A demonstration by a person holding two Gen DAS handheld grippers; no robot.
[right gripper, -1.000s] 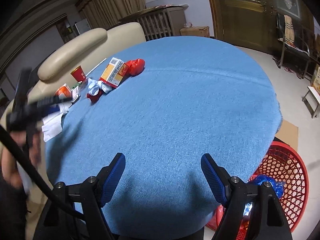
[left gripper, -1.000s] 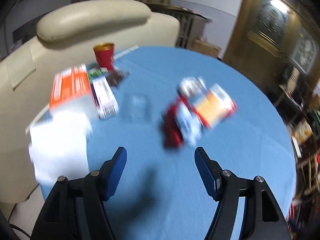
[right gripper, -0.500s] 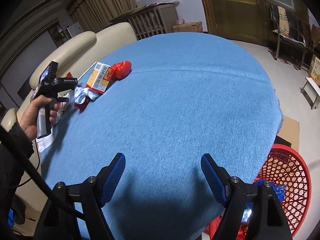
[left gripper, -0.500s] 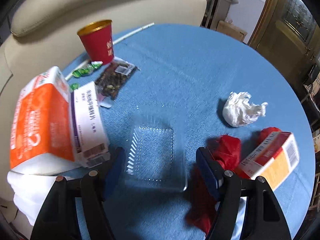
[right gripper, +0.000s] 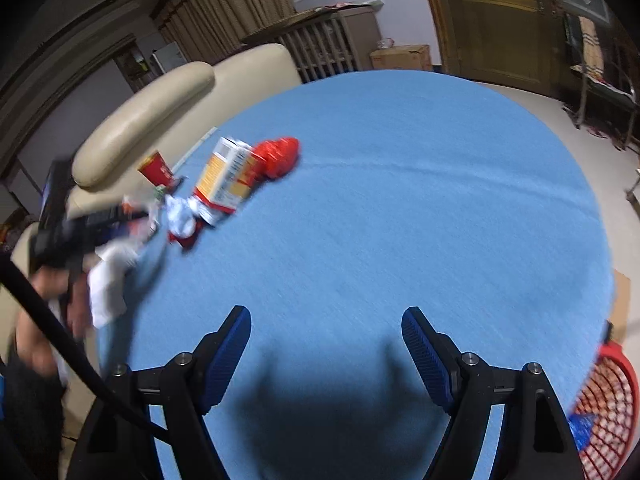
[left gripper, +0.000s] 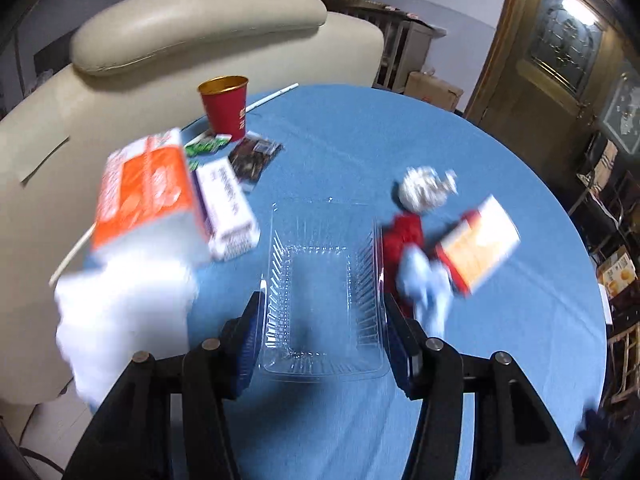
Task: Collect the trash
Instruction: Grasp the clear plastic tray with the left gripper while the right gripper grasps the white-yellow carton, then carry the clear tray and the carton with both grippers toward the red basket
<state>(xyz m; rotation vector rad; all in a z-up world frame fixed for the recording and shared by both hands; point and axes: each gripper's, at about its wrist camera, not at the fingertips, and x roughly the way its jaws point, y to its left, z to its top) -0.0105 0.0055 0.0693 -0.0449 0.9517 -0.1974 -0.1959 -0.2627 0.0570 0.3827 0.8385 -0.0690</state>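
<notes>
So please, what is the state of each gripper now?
Left gripper: has just been closing, pads against the clear plastic tray.
Right gripper: open, holding nothing.

a round table (right gripper: 400, 200) under a blue cloth fills the middle of the room, and a cream leather sofa (left gripper: 192, 20) stands right against its far-left edge. behind the sofa hang tan curtains (right gripper: 224, 4) on a pale wall, with a slatted wooden cabinet (right gripper: 320, 48) and a cardboard box (right gripper: 400, 56) on the pale floor. a dark wooden door with glass panes (left gripper: 560, 48) catches a bright lamp's glare.
</notes>
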